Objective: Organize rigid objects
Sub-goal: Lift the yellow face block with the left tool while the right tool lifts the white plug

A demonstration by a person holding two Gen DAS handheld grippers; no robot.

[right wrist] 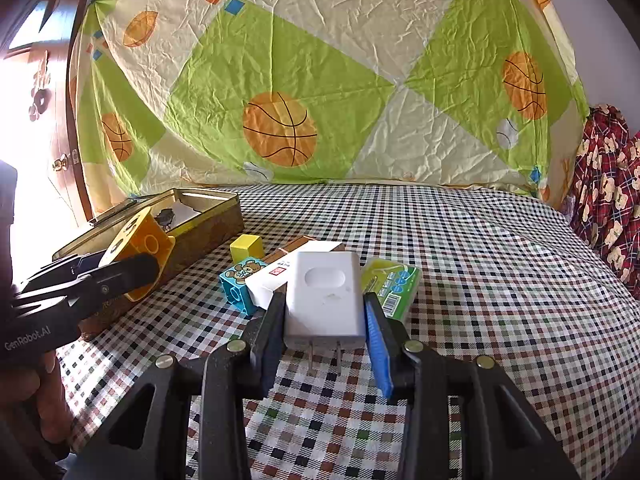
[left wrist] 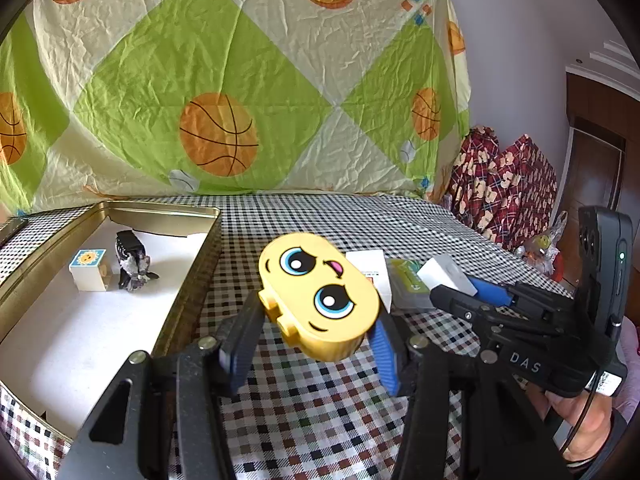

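Left gripper (left wrist: pixel 316 320) clamps the yellow face block (left wrist: pixel 318 296) at frame centre — right gripper (right wrist: pixel 325 320) grips the white charger (right wrist: pixel 325 296), prongs toward the camera.

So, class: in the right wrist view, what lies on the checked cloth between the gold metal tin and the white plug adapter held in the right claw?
A small yellow cube, a blue bear-printed block and a white carton.

left gripper (left wrist: pixel 316 316) clamped, right gripper (right wrist: pixel 326 320) clamped
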